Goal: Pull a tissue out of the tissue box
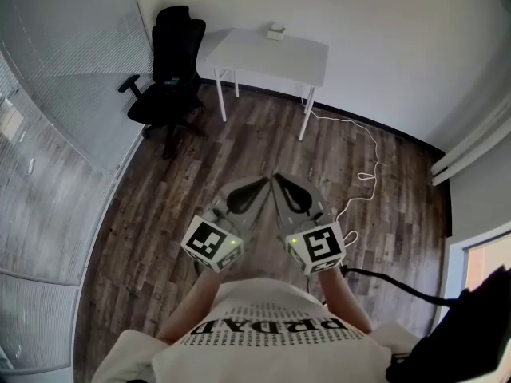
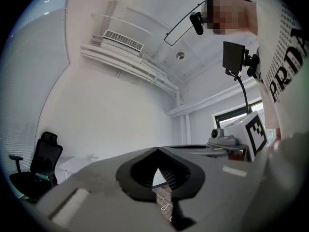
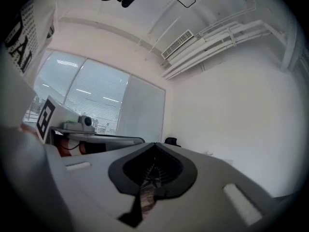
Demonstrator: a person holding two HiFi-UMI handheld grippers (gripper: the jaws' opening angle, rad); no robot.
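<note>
Ahead of you a dark wood-plank floor [image 1: 239,154] meets a plain white wall [image 1: 375,22], where a white rectangular tabletop [image 1: 267,54] stands beside a black swivel office chair [image 1: 169,78]; pale slatted blinds [image 1: 48,118] line your left.

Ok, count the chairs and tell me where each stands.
1. The black office chair stands left of the white table, by the far wall. Others may stand out of view.
</note>
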